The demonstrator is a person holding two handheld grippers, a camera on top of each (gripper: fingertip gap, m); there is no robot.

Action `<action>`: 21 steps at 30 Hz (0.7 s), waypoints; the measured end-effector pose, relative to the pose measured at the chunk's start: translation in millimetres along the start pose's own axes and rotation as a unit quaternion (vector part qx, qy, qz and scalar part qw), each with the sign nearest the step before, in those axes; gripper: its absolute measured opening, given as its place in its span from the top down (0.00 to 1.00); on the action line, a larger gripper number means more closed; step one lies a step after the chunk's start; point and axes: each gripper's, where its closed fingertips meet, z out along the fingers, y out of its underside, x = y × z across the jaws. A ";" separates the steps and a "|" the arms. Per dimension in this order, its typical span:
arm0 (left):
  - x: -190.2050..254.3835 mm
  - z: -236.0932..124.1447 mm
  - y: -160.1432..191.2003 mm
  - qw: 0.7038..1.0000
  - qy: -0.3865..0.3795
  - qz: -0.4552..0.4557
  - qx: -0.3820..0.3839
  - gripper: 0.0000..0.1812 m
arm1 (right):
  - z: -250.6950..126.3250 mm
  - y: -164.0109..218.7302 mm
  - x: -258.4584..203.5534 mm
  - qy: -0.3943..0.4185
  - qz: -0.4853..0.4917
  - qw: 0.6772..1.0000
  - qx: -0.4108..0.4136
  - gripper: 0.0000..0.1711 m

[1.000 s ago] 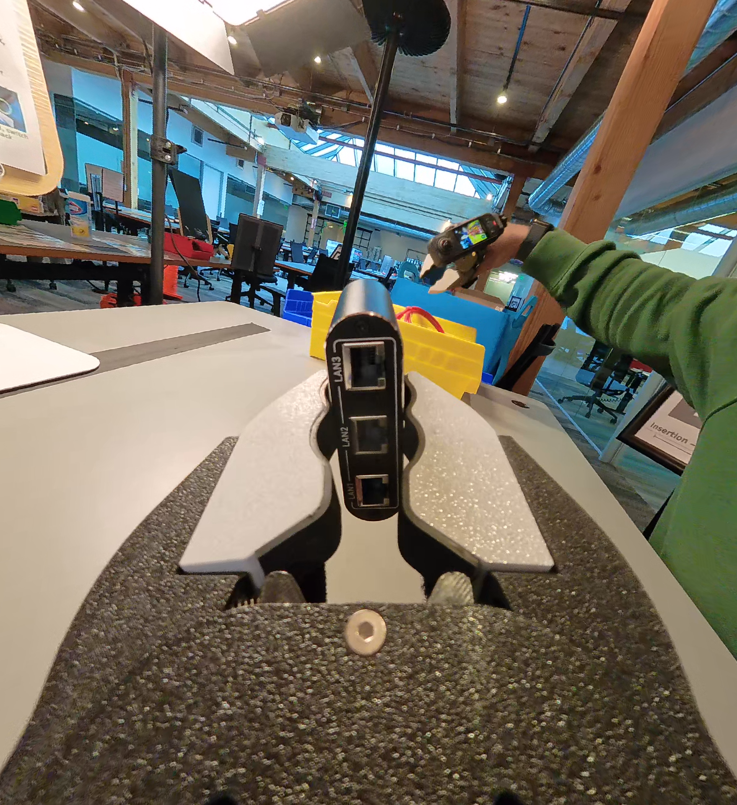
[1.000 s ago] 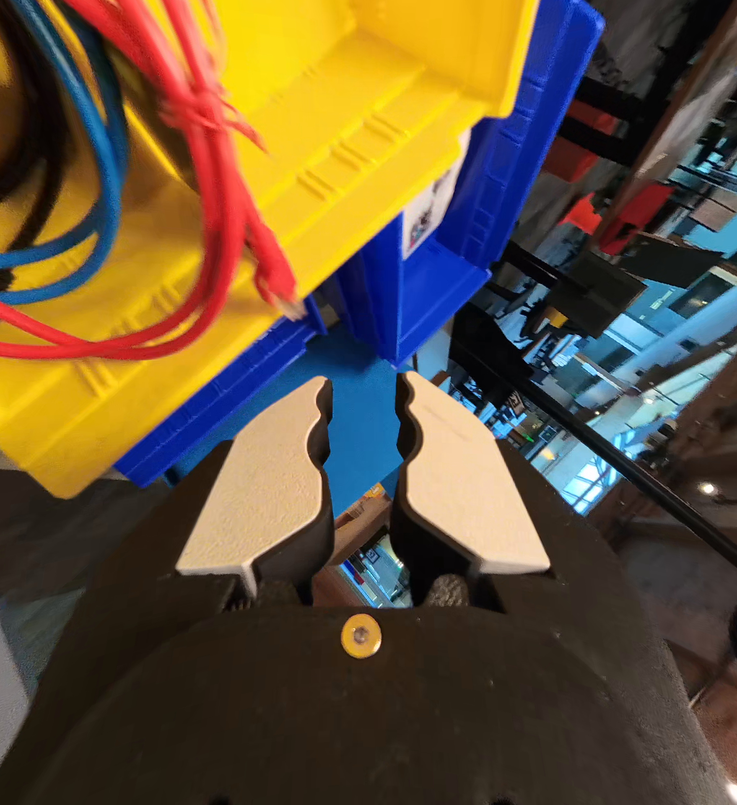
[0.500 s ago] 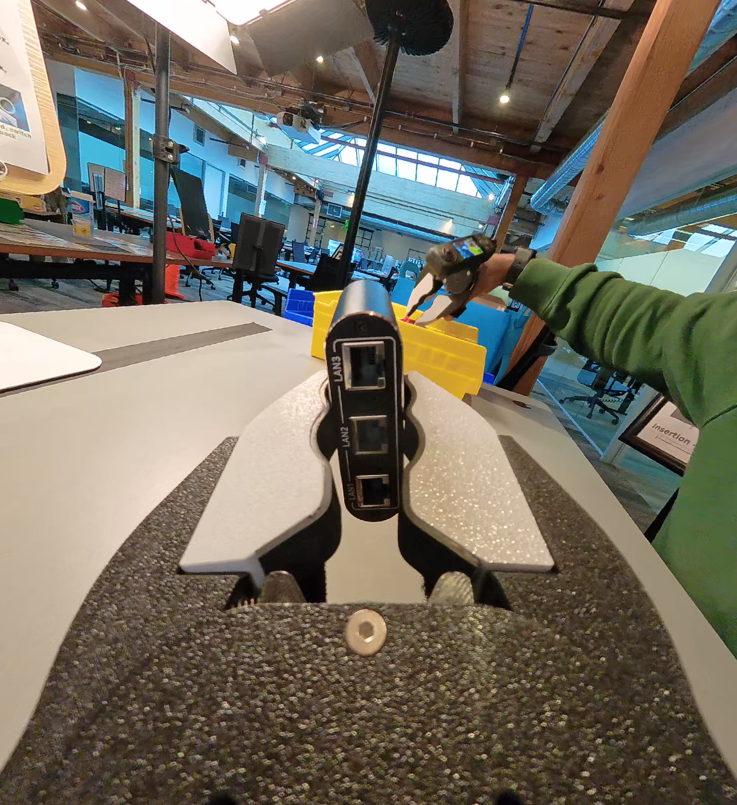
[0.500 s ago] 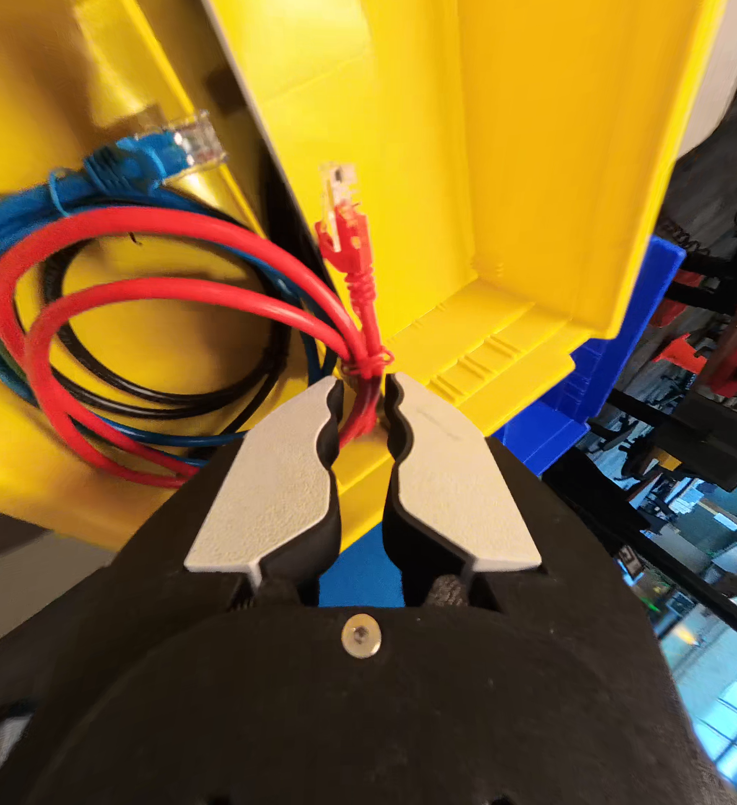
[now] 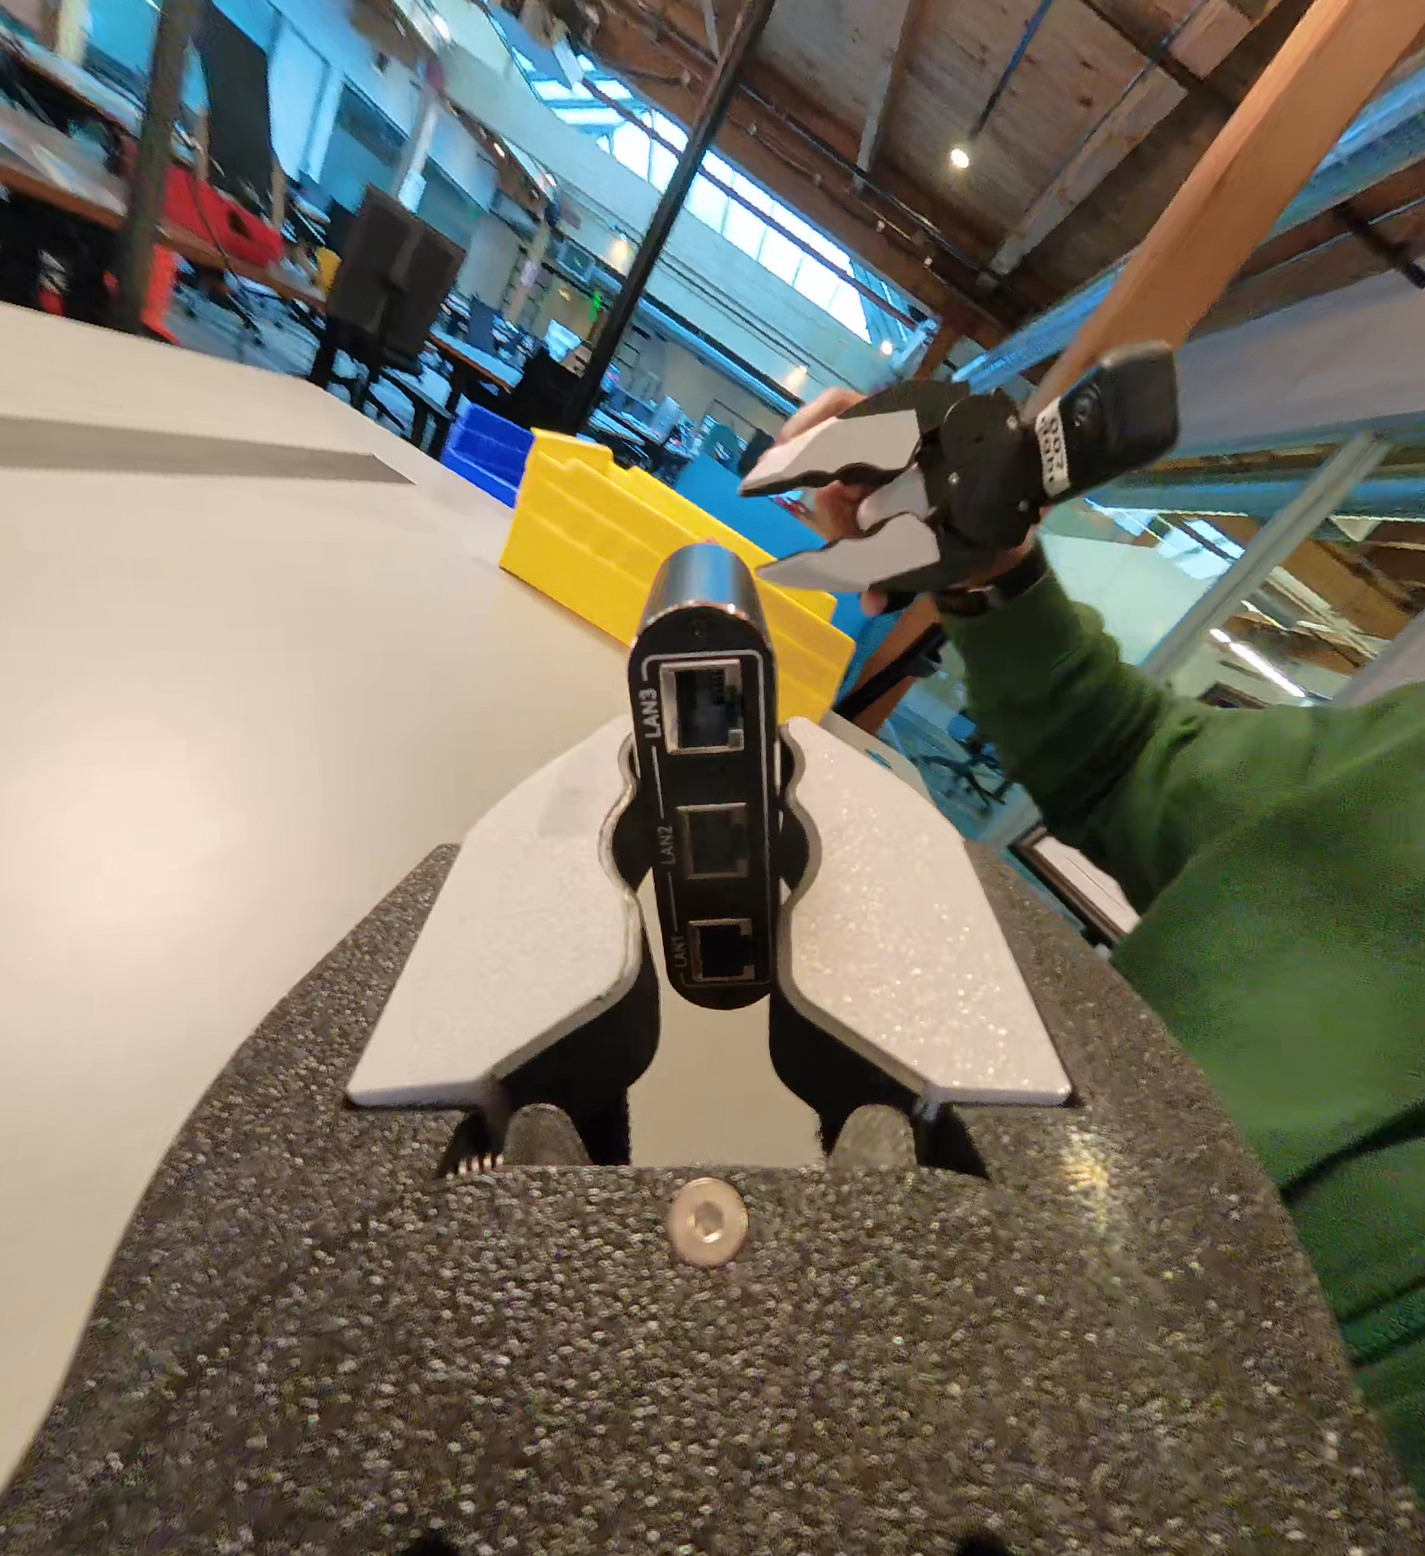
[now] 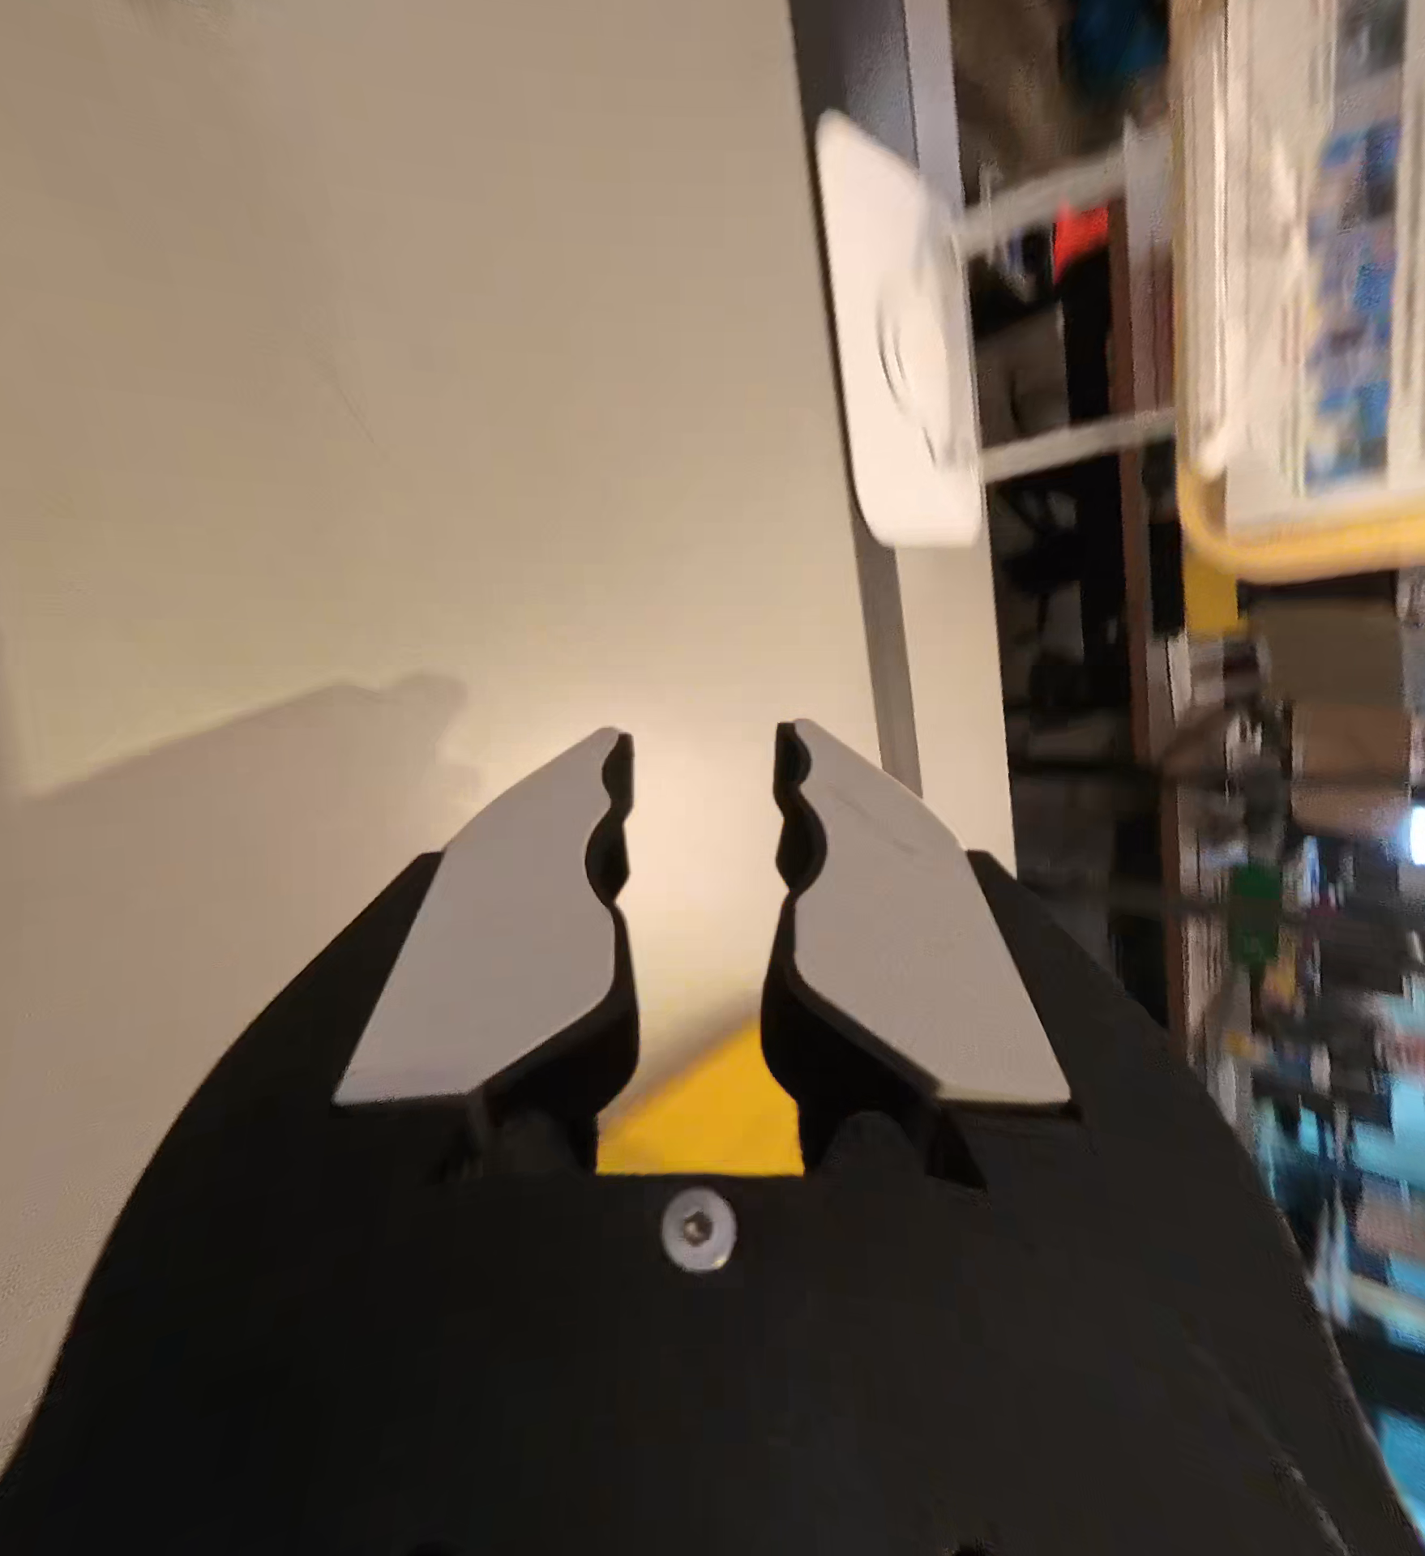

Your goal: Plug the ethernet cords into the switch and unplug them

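Switch (image 5: 707, 791) stands on end between the jaws of the left gripper (image 5: 709, 758), which pinch its black body from both sides over the grey worktop (image 5: 187, 716). Its long axis runs up and down in the left wrist view, with three empty ports stacked along the face that looks back at the camera. Behind it, at the far edge of the worktop, sits the yellow bin (image 5: 608, 539); no cords show in either view, so I'd guess they lie inside that bin, out of sight.

From where I stand, the right gripper (image 5: 785, 526) is the nearer to the bin: it hangs in the air just above and to the right of the switch top, jaws spread and empty, turned on its side. Its own view is blurred and shows only worktop between the jaws (image 6: 702, 741), plus a yellow sliver low down.

I'd judge nothing is plugged in yet, and that the right gripper must first fetch a cord, then bring its plug in line with a port
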 end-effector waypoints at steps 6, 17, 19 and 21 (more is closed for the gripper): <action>10.4 8.1 14.8 0.999 0.017 0.007 -0.045 0.85 | 60.2 -126.5 -68.5 -0.022 -0.046 0.975 0.218 0.65; -34.0 -7.3 43.4 0.888 -0.160 0.357 -0.241 0.85 | 77.2 -150.9 -84.6 -0.070 0.061 0.950 0.298 0.67; -36.1 -7.2 52.7 0.862 -0.164 0.393 -0.274 0.85 | 80.5 -148.0 -92.4 -0.069 0.048 0.953 0.292 0.70; -35.5 -6.0 59.8 0.843 -0.166 0.413 -0.301 0.85 | 85.2 -146.2 -100.4 -0.074 0.030 0.957 0.280 0.71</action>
